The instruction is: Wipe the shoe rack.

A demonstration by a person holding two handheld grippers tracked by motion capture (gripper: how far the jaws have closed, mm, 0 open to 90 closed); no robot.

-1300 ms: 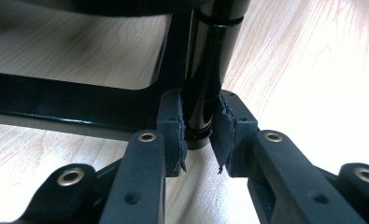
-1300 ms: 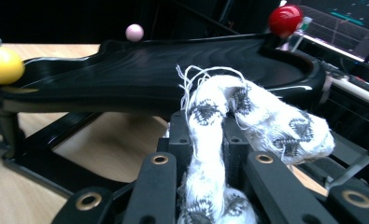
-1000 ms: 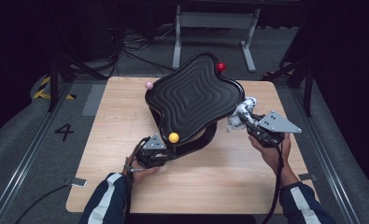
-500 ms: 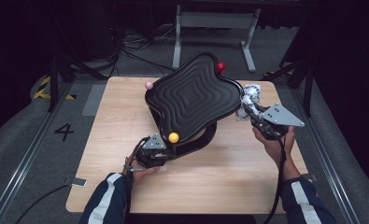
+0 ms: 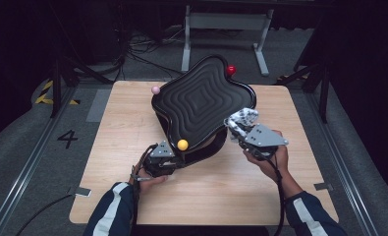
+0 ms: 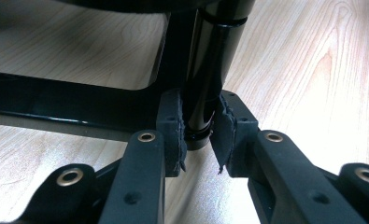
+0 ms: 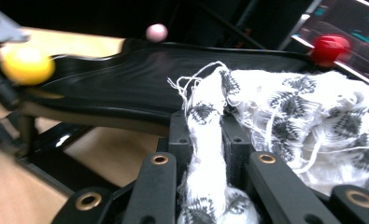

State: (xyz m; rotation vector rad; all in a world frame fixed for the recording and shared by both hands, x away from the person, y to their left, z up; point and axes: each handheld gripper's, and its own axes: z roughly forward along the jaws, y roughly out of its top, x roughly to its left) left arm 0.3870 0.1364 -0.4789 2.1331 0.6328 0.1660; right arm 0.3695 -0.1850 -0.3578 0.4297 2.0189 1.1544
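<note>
Your table (image 5: 132,123) carries the black ridged tray (image 5: 201,103), tilted on its frame with the low corner toward you; the frame beneath is mostly hidden by the tray. Your left gripper (image 6: 198,140) clamps the black post (image 6: 208,70) under that corner, the post's top cut off at the frame's edge. Your right gripper (image 7: 205,140) pinches the patterned cloth (image 7: 303,121), bunched just beside the tray's right edge; its shape is hard to read. The yellow ball (image 5: 182,144) sits at the near corner.
</note>
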